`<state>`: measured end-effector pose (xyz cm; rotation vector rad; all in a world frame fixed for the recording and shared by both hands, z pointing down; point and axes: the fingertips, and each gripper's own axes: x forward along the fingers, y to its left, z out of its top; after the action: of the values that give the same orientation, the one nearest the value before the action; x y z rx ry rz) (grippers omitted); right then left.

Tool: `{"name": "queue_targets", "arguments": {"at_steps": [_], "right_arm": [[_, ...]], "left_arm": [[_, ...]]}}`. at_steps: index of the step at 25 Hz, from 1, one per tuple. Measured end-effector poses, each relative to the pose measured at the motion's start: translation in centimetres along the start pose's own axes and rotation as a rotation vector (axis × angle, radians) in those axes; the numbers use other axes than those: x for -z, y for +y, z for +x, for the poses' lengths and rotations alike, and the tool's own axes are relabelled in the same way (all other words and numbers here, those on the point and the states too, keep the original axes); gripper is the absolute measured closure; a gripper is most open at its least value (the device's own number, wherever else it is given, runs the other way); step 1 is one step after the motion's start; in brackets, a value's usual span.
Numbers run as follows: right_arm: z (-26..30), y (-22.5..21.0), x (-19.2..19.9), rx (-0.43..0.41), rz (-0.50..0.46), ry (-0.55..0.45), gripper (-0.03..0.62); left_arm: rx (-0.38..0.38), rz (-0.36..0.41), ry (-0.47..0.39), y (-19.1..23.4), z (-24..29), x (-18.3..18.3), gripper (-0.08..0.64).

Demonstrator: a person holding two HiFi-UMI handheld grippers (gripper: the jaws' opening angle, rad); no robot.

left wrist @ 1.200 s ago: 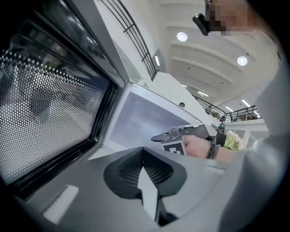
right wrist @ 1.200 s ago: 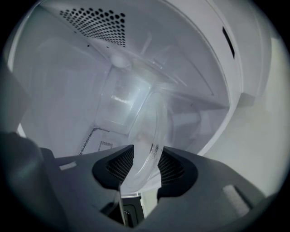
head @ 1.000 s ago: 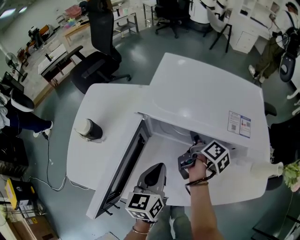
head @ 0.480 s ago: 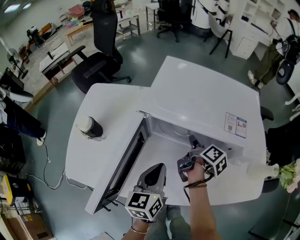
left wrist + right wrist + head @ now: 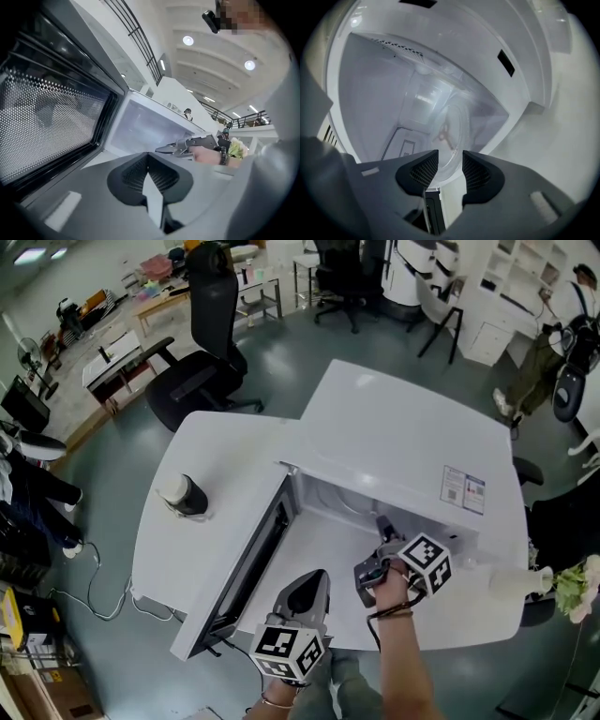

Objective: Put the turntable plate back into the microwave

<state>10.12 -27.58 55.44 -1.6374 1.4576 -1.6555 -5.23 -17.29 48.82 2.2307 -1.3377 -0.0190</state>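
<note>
Left gripper [image 5: 148, 161] hangs by the open door [image 5: 246, 570], jaws pressed together, nothing in them. Right gripper [image 5: 450, 158] is at the microwave [image 5: 403, 432] mouth, jaws apart around the turntable plate [image 5: 450, 119] rim. The plate looks seated on the cavity floor, though the glass is hazy.
</note>
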Motion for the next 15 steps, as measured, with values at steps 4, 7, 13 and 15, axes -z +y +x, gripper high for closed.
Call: {"name": "queue_targets", "arguments": {"at_steps": [4, 7, 13, 15], "right_arm": [[-0.9, 1.1, -0.2, -0.017, -0.048, 0.000, 0.448], [-1.8, 1.7, 0.5, -0.021, -0.116, 0.031, 0.448], [-4.3, 2.6, 1.6, -0.030, -0.266, 0.093, 0.448], [-5.4, 3.1, 2.1, -0.039, -0.340, 0.117, 0.448]], "left_arm": [[-0.006, -0.001, -0.002, -0.4, -0.3, -0.1, 0.560], [-0.016, 0.002, -0.003, -0.6, -0.5, -0.5, 0.560], [-0.036, 0.026, -0.012, -1.2, -1.1, -2.0, 0.560], [-0.042, 0.034, -0.013, -1.5, -1.3, -2.5, 0.560]]}}
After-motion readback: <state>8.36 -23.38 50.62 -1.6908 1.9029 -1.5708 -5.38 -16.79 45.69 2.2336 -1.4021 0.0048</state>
